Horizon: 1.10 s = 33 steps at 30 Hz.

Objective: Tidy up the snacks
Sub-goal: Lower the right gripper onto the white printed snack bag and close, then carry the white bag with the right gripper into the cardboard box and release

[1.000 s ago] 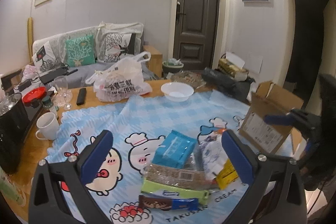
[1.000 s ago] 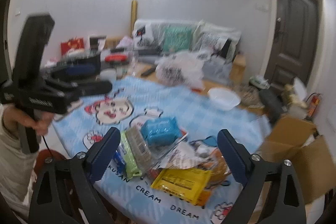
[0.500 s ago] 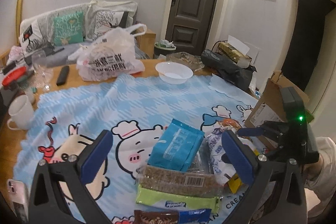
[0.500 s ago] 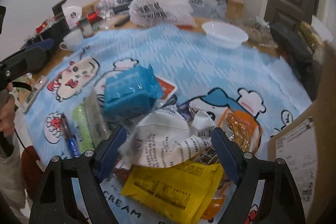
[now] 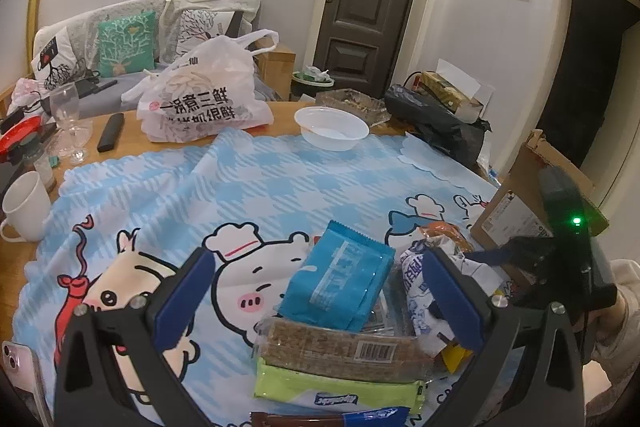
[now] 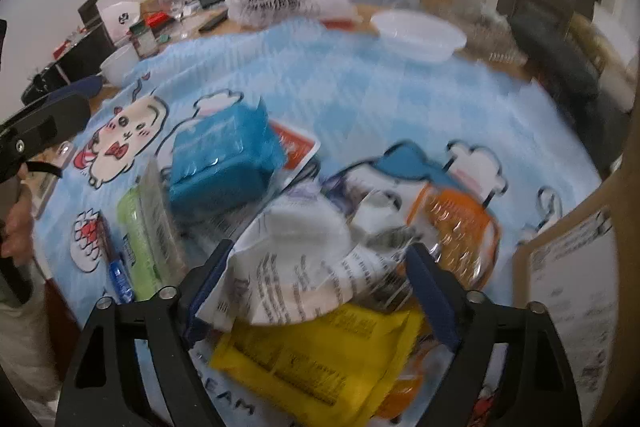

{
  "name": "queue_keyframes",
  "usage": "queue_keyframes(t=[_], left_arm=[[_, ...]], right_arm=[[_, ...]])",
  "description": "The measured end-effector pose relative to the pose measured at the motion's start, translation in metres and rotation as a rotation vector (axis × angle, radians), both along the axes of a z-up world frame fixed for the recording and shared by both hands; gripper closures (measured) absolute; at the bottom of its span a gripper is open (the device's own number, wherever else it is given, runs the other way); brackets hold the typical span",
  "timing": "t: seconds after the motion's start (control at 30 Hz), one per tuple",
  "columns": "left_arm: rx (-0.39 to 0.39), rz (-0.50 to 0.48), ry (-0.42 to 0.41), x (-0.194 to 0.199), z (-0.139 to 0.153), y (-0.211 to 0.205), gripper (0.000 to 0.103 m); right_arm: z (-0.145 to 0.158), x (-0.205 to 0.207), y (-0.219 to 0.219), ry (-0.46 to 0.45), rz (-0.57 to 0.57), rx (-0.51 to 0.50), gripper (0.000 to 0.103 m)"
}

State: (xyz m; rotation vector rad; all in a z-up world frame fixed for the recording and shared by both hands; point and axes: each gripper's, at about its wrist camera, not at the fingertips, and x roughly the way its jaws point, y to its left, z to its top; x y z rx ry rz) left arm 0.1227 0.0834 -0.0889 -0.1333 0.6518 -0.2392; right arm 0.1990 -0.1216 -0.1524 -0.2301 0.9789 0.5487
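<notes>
A heap of snack packs lies on the blue cartoon tablecloth (image 5: 248, 179): a blue pack (image 5: 338, 283) (image 6: 224, 159), a brown bar pack (image 5: 340, 349), a green pack (image 5: 332, 389) (image 6: 138, 239), a white printed bag (image 6: 304, 259) (image 5: 418, 275), a yellow pack (image 6: 316, 355) and an orange pack (image 6: 460, 227). My left gripper (image 5: 316, 291) is open above the heap. My right gripper (image 6: 316, 275) is open, its jaws either side of the white bag, low over the heap. The right gripper also shows in the left wrist view (image 5: 486, 257).
An open cardboard box (image 5: 520, 199) (image 6: 576, 287) stands right of the heap. A white bowl (image 5: 332, 127), a full plastic bag (image 5: 204, 99), a wine glass (image 5: 68, 119), a remote (image 5: 111, 132) and a white mug (image 5: 24, 203) are further back. A phone (image 5: 22, 371) lies at the left edge.
Both grippers have come down and closer to the snack heap. The right gripper's jaws now straddle the white bag. The left gripper stays open above the packs.
</notes>
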Motion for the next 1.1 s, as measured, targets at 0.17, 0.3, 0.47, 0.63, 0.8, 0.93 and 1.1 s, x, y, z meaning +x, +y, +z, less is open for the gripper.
queue_keyframes(t=[0.17, 0.3, 0.47, 0.63, 0.8, 0.93, 1.1], left_arm=[[0.000, -0.003, 0.008, -0.001, -0.002, 0.001, 0.001], [-0.005, 0.000, 0.008, -0.003, -0.002, 0.003, 0.001], [-0.004, -0.002, 0.013, -0.005, -0.003, 0.002, 0.001], [-0.024, -0.026, 0.025, -0.008, -0.001, -0.003, 0.001], [-0.127, -0.109, 0.057, -0.007, 0.010, -0.011, 0.001], [-0.198, -0.208, 0.065, -0.004, 0.028, -0.029, 0.006], [-0.285, -0.308, 0.080, -0.004, 0.053, -0.055, 0.021]], right_arm=[[-0.016, 0.012, 0.002, 0.093, -0.028, 0.040, 0.018], [-0.020, 0.015, 0.005, 0.083, -0.059, 0.063, 0.021], [-0.019, 0.008, 0.005, 0.030, -0.050, 0.082, 0.042], [-0.011, 0.003, 0.003, 0.004, -0.027, 0.120, 0.060], [0.003, -0.009, 0.001, -0.056, -0.010, 0.149, 0.062], [0.030, -0.021, 0.000, -0.124, 0.015, 0.192, 0.063], [0.071, -0.049, 0.002, -0.221, 0.091, 0.253, 0.063]])
